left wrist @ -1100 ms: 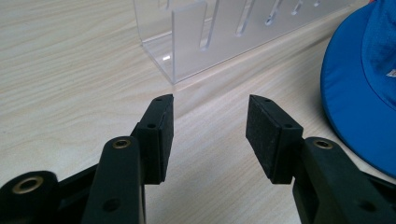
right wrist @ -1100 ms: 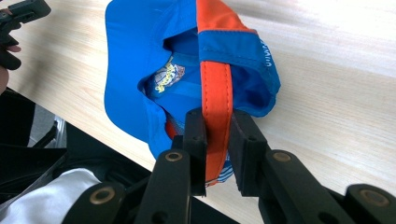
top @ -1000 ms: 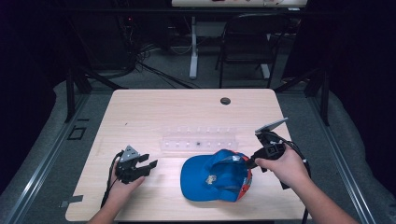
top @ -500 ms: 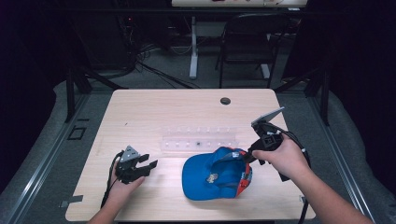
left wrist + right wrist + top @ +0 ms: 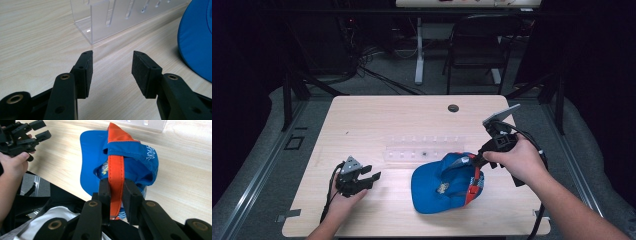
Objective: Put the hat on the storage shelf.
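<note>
2 tongs at work: my right gripper (image 5: 116, 195) pinches the blue cap (image 5: 444, 182) by its orange strap (image 5: 115, 173) at lower center; my left gripper (image 5: 112, 72), lower left, stands spread.

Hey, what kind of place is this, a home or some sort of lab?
Probably a lab or recording workspace, not a home: a bare wooden table on a dark floor, loose cables by a metal frame, and a folding chair behind.

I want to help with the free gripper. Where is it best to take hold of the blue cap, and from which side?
Probably the cap brim, from its left: the flat edge faces the open left gripper, and the right gripper holds the orange strap.
</note>
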